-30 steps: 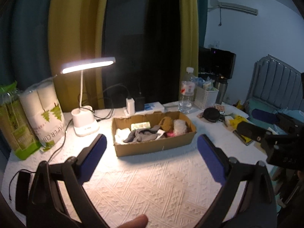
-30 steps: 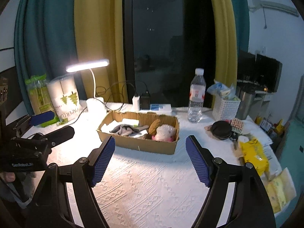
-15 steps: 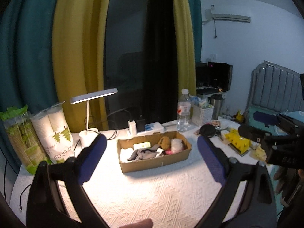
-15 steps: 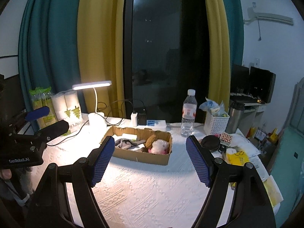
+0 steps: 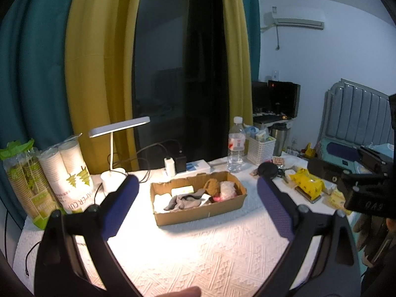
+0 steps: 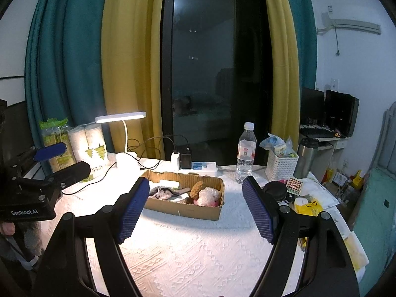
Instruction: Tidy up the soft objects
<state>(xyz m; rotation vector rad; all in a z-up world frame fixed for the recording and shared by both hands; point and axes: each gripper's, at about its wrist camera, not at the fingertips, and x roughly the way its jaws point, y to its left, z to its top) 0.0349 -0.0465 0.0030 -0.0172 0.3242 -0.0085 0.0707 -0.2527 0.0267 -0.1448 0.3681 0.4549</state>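
Soft items — grey sock [image 5: 184, 201], brown plush [image 6: 196, 189], pink-white plush [image 6: 208, 196] — lie inside the cardboard box [image 5: 200, 212] at mid-bench. Both tools, left tool [image 5: 195, 208] and right tool [image 6: 195, 210], have pulled back and risen since a second ago, jaws wide and empty; that retreat fits sorting finished or a pause. Desk lamp [image 5: 116, 133], water bottle [image 6: 245, 153] and white basket [image 6: 281, 164] flank the box, nothing blocking access.

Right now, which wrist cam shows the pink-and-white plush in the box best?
Right wrist: the pink-and-white plush sits near the cardboard box's front wall, its fluffy body showing. Left wrist shows the plush smaller and farther back, beside the brown toy.
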